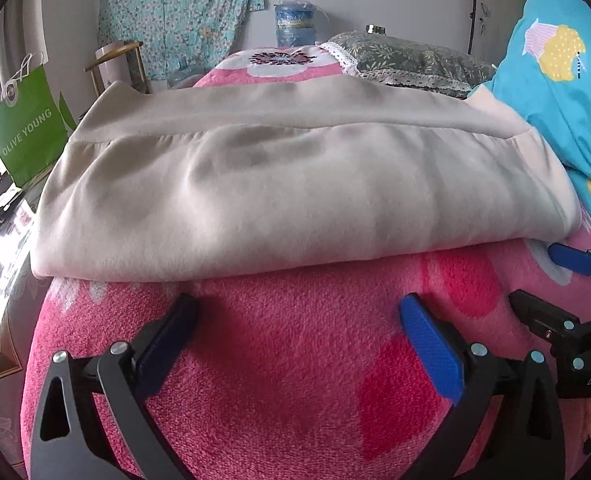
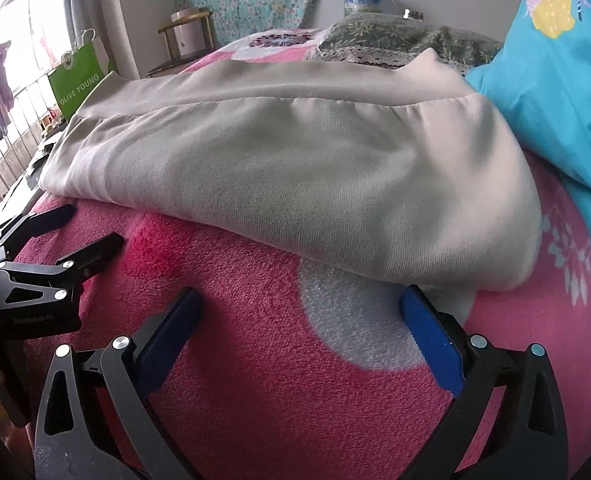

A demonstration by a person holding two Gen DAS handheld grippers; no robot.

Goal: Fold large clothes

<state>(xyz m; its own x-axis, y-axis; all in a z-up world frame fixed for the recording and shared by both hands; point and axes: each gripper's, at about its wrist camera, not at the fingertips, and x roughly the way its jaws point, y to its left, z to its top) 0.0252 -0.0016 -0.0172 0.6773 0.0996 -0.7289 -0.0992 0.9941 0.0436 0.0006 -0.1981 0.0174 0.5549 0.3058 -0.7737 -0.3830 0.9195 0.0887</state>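
A folded cream garment (image 1: 295, 184) lies flat on a pink fleece blanket (image 1: 295, 380), with its ribbed hem band toward the far side. It also shows in the right wrist view (image 2: 295, 176). My left gripper (image 1: 297, 308) is open and empty, just short of the garment's near folded edge. My right gripper (image 2: 297, 304) is open and empty, its right fingertip touching or nearly under the garment's near right corner. The right gripper also shows at the right edge of the left wrist view (image 1: 543, 276). The left gripper shows at the left of the right wrist view (image 2: 91, 228).
A blue quilt (image 1: 567, 92) with cupcake prints lies to the right, against the garment. A green floral pillow (image 1: 407, 60) lies beyond it. A green Olive Young bag (image 1: 27, 128) stands left of the bed, with a stool (image 1: 115, 64) and a water jug (image 1: 295, 24) behind.
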